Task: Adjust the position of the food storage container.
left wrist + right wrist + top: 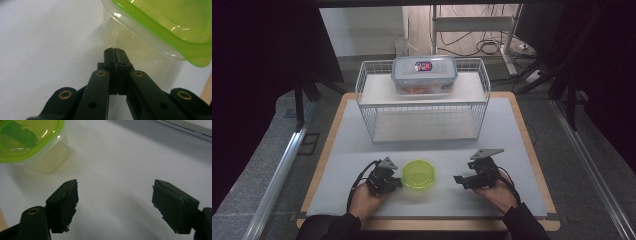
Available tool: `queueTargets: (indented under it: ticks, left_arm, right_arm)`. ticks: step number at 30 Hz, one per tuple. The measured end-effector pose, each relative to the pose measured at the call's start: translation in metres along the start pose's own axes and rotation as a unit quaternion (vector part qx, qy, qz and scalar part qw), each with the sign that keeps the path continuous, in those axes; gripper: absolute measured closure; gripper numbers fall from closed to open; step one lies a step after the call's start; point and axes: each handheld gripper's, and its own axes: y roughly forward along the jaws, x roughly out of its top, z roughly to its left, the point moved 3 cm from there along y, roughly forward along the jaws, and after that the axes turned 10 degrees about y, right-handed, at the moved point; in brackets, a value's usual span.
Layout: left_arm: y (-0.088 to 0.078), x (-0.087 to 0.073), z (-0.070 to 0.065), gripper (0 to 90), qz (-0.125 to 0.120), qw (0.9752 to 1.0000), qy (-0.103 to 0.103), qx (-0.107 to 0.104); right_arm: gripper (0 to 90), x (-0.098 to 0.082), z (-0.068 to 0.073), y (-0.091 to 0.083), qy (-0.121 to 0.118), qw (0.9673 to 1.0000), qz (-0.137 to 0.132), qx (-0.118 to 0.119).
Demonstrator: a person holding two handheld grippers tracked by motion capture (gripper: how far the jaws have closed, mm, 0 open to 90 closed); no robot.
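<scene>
Your left gripper, jaws together, could shove the tub across the tabletop near its front edge; your right gripper waits, jaws apart.

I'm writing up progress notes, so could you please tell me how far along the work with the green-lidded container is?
Early stage. The green-lidded container stands lidded on the white mat, held by neither claw. In hand: the left claw, jaws shut, sits right beside its wall; the right claw waits open, apart from it. Left: gripping and moving it, perhaps to the wire rack, where a blue-lidded box already sits.
</scene>
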Motion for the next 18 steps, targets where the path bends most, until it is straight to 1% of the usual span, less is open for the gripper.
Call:
queueTargets:
  ticks: [3, 6, 8, 10, 15, 18]
  left_arm:
    - [0.005, 0.005, -0.006, 89.2, 0.001, 1.0000, 0.008, -0.004]
    - [0.010, 0.010, -0.012, 88.9, 0.004, 0.9997, 0.024, -0.006]
    - [0.011, 0.011, -0.014, 88.5, 0.007, 0.9994, 0.033, 0.002]
    - [0.008, 0.010, -0.013, 87.9, 0.007, 0.9992, 0.036, 0.012]
    - [-0.002, 0.005, -0.009, 84.3, 0.002, 0.9988, 0.039, 0.032]
    - [-0.010, 0.001, -0.006, 78.6, -0.008, 0.9981, 0.040, 0.046]
  right_arm:
    - [21.2, 0.000, -0.001, 0.000, 0.001, 1.0000, 0.000, -0.001]
    - [21.1, 0.000, -0.002, 0.000, 0.001, 1.0000, 0.002, -0.002]
    - [21.4, 0.000, -0.002, 0.000, 0.001, 1.0000, 0.003, -0.003]
    - [21.6, 0.000, -0.002, -0.001, 0.001, 1.0000, 0.004, -0.003]
    - [22.0, 0.000, -0.003, -0.002, 0.003, 1.0000, 0.006, 0.002]
    - [21.9, 0.000, -0.003, -0.004, 0.005, 0.9999, 0.006, 0.007]
